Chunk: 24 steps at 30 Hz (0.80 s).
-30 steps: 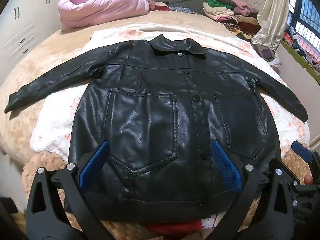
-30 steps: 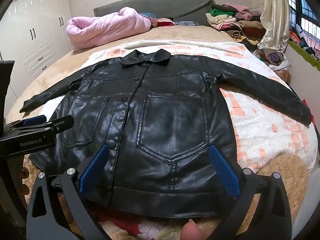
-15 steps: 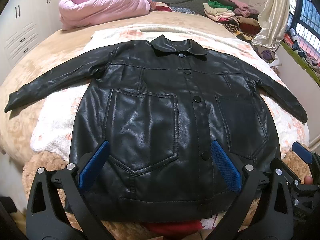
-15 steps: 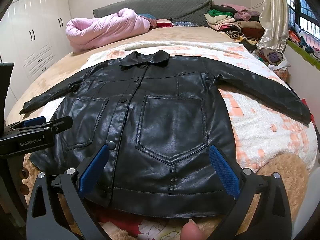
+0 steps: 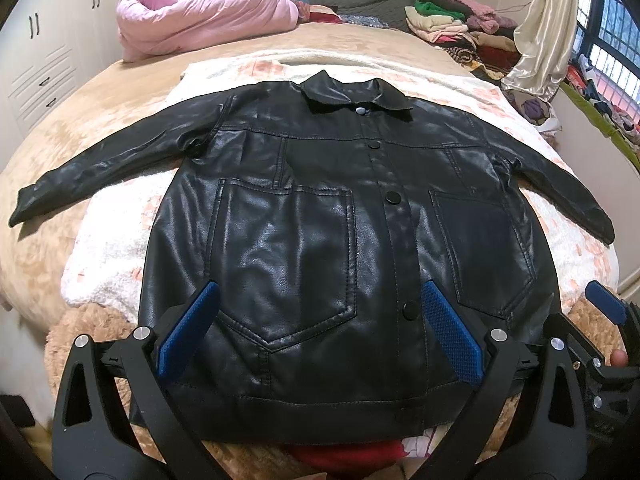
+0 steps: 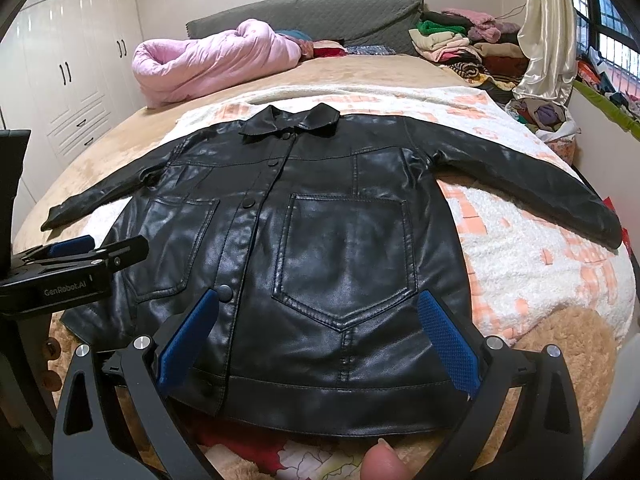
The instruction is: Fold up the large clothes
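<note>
Garment: a black, glossy leather-look jacket (image 5: 320, 248) lies face up and spread flat on the bed, collar toward the headboard, hem toward the near edge. It is buttoned down the front; two large patch pockets show on the chest panels.
Sleeves: both are stretched out sideways and slightly downward, each cuff resting on the bedding, well apart from the body of the jacket.
Underlay: a white fleecy blanket with orange-pink squares (image 6: 520, 248) lies beneath the jacket, over a tan plush bedspread (image 5: 60, 152).
Left gripper (image 5: 316, 332): black frame with blue-padded fingers, jaws spread wide, nothing between them. It hovers above the hem, framing the lower part of one pocket; contact with the jacket cannot be confirmed.
Right gripper (image 6: 320, 332): same build, jaws equally wide apart and empty, poised above the hem over the other pocket. A person's fingertip (image 6: 380, 462) shows at the bottom edge of the right wrist view.
Relative position: the two grippers sit side by side at the near edge; each appears at the margin of the other's view.
Far end of bed: a rolled pink quilted duvet (image 5: 208, 16) lies near a grey padded headboard (image 6: 320, 12); a pile of folded clothes (image 5: 460, 28) sits at the corner beside a cream satin curtain (image 6: 548, 28).
Left wall: white wardrobe doors with dark handles (image 6: 68, 68).
Near edge: red and floral fabric (image 6: 256, 444) shows below the hem.
</note>
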Tool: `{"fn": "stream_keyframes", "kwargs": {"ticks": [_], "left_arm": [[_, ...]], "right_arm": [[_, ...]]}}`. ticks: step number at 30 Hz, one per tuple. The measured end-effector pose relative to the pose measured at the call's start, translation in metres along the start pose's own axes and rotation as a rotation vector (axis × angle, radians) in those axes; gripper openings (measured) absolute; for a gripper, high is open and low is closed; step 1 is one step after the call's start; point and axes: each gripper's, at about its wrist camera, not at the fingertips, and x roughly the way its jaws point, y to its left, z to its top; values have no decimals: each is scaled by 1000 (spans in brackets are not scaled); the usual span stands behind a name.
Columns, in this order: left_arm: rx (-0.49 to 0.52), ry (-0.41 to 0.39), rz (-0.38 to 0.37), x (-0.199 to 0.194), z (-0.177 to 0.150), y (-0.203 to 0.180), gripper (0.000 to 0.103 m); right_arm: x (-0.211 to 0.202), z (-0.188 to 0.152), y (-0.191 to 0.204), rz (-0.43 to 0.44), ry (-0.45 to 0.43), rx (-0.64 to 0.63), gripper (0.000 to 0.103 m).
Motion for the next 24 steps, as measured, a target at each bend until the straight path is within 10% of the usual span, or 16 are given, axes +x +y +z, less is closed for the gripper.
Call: {"fn": "stream_keyframes", "kwargs": {"ticks": [24], "left_arm": [[7,-4,1,-1,2,-3,94]], "right_arm": [[0,2,0,0,6,-5,99]]}}
